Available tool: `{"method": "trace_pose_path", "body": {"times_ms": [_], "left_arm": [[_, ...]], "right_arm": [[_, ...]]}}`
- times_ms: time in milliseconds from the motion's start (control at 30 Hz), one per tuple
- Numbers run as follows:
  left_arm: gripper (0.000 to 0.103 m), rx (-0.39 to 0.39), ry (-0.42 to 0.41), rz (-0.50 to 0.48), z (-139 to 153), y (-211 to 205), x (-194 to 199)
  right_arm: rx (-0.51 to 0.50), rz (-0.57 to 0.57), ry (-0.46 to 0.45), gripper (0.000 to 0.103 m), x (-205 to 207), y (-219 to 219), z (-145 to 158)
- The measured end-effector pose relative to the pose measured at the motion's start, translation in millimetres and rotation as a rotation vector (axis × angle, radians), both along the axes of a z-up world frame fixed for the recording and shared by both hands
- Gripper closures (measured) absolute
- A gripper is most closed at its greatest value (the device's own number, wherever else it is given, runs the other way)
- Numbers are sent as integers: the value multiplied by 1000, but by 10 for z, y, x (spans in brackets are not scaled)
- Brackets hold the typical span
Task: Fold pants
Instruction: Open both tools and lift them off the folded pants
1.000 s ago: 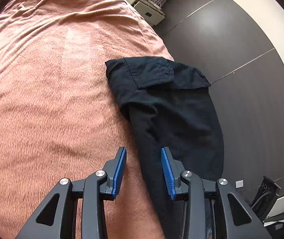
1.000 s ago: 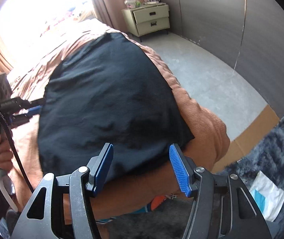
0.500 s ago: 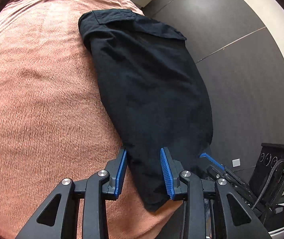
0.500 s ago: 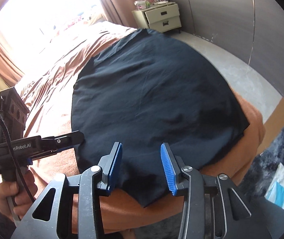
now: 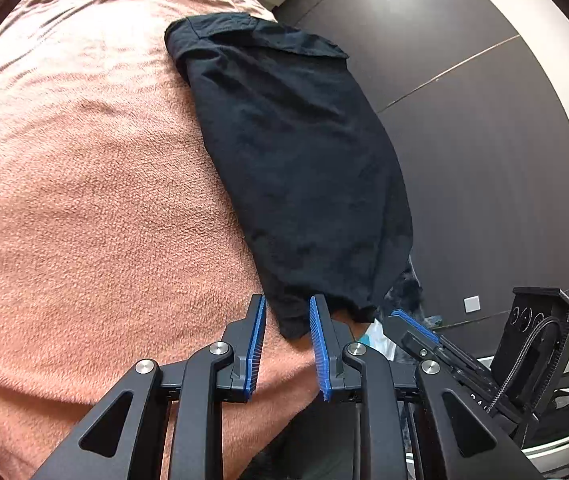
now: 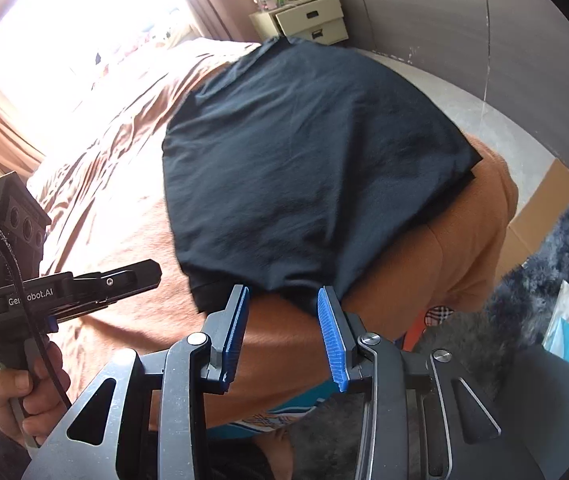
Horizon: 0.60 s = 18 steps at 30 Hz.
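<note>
The folded black woven pants (image 5: 296, 168) lie flat on the fuzzy salmon-pink blanket (image 5: 84, 200). Their crumpled near hem sits between the ribbed blue pads of the left gripper (image 5: 286, 312), whose jaws are closing, not yet pinching. The right gripper (image 6: 282, 300), also closing, straddles the hem's rounded edge without pressing it.

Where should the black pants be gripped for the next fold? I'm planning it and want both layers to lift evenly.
Judging by how they lie, grip the black pants at the two corners of the near hem, coming from the foot of the bed. The left hand-held gripper and right hand-held gripper each straddle that edge, jaws closing. The waistband end lies far away, so lifting the hem folds it over.
</note>
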<state>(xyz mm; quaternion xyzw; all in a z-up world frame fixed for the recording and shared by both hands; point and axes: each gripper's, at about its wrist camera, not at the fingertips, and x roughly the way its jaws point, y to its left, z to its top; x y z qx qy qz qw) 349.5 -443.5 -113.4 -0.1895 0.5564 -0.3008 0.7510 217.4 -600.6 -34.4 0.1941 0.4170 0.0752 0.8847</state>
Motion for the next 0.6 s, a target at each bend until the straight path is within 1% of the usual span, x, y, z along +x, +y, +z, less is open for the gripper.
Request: {"method": "trace_pose_path", "body": {"times_ms": [100, 133, 167, 200, 233, 267, 300, 400, 467, 500, 533, 567, 600], "left_arm": [[79, 15, -28, -3, 186, 131, -114], [75, 28, -43, -2, 226, 173, -215], [68, 38, -54, 1, 289, 225, -260], [65, 42, -65, 4, 355, 269, -296], [57, 48, -79, 6, 419, 315, -337], [53, 59, -98, 9, 487, 379, -402], [51, 71, -117, 12, 562, 433, -460], [38, 95, -170, 22, 778, 624, -629], [22, 120, -213, 27, 913, 719, -733], [18, 136, -235, 28, 965, 764, -781], [12, 146, -258, 28, 1022, 811, -842], [8, 152, -279, 26, 1074, 855, -904], [7, 157, -295, 24, 1125, 892, -963]], "right_arm": [[10, -11, -15, 69, -188, 27, 120], [12, -13, -23, 69, -251, 83, 130], [12, -15, -29, 68, -304, 97, 173], [12, -20, -34, 66, -386, 118, 210], [13, -25, -39, 55, -467, 145, 250], [13, -32, -45, 48, -499, 172, 283], [9, -38, -53, 38, -564, 195, 323], [7, -37, -78, 36, -742, 328, 467], [7, -37, -98, 30, -875, 392, 568], [3, -37, -107, 25, -947, 432, 615], [-4, -34, -114, 22, -1022, 478, 661], [-11, -30, -121, 22, -1088, 524, 706], [-15, -27, -129, 21, -1149, 561, 742]]}}
